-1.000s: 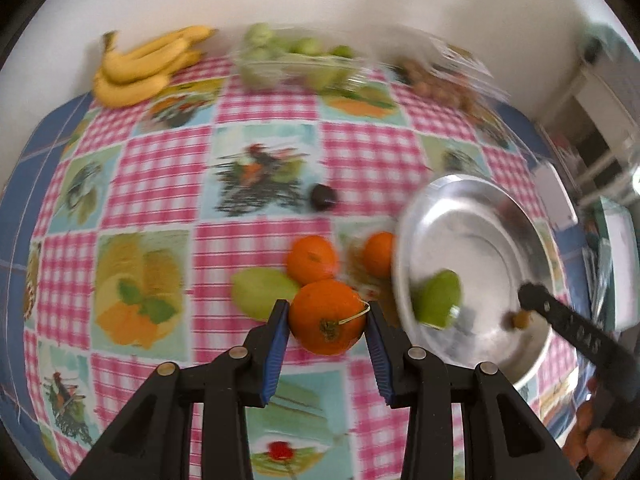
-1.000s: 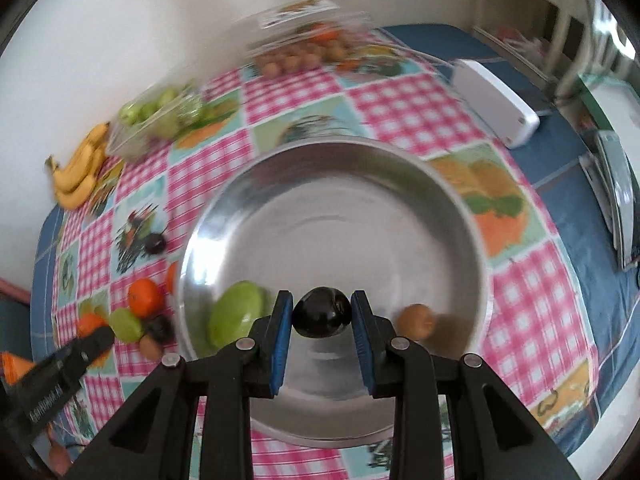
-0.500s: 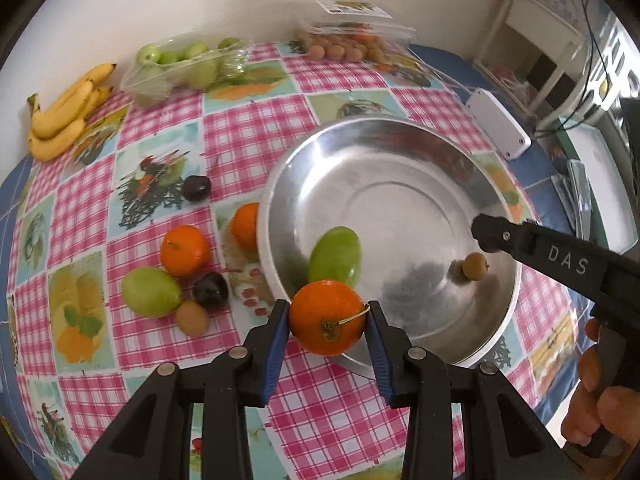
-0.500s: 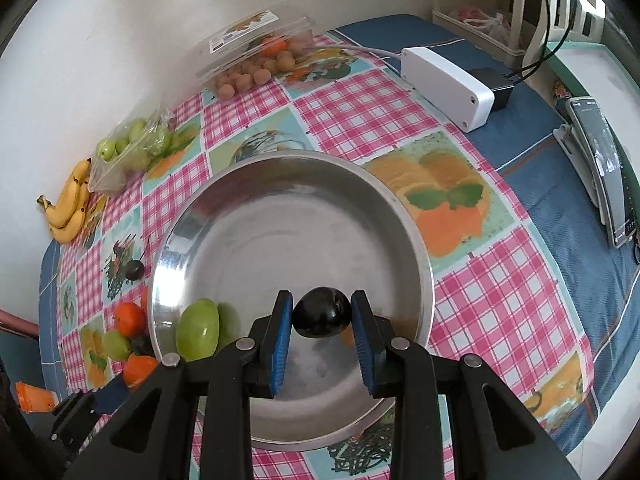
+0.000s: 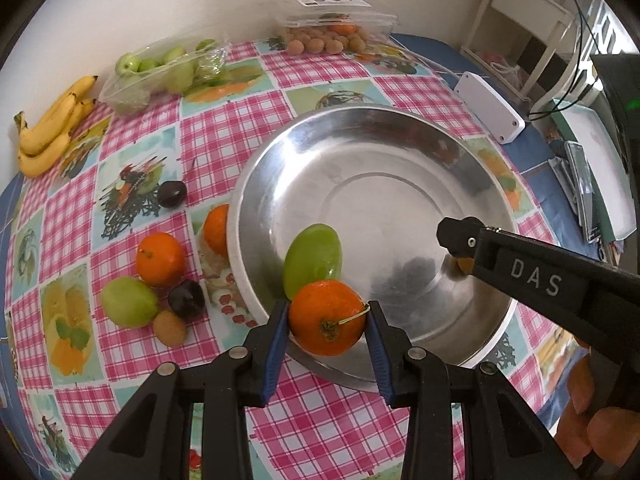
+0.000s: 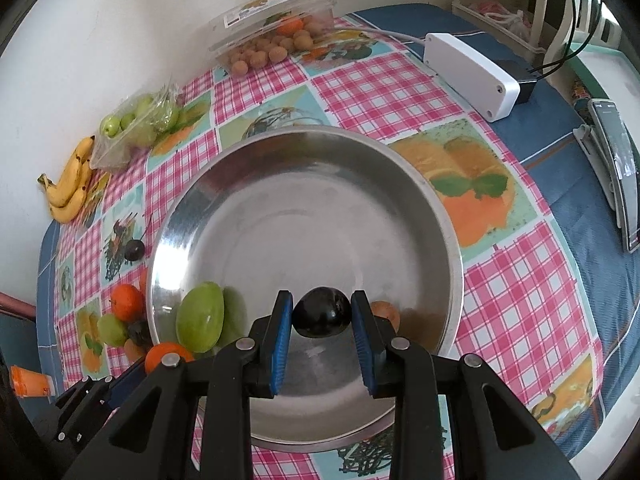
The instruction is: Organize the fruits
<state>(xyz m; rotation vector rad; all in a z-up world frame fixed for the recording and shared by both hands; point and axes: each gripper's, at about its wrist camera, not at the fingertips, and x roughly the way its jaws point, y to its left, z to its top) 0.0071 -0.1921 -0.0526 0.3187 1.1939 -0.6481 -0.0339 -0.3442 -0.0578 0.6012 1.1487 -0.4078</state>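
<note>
Checked tablecloth (image 5: 224,140): left gripper (image 5: 328,322) has swung its clamped orange (image 5: 327,322) over the bowl (image 5: 496,184) rim at 6 o'clock; right gripper (image 6: 322,318) still clenches plum (image 6: 322,317) inside. Both ready to drop.

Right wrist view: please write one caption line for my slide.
Right gripper holds a dark plum over the steel bowl.

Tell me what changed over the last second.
The left gripper carried its orange from the tablecloth over to the steel bowl's near rim. The right gripper kept its dark plum clamped over the bowl. Nothing was released; green mango unmoved.
</note>
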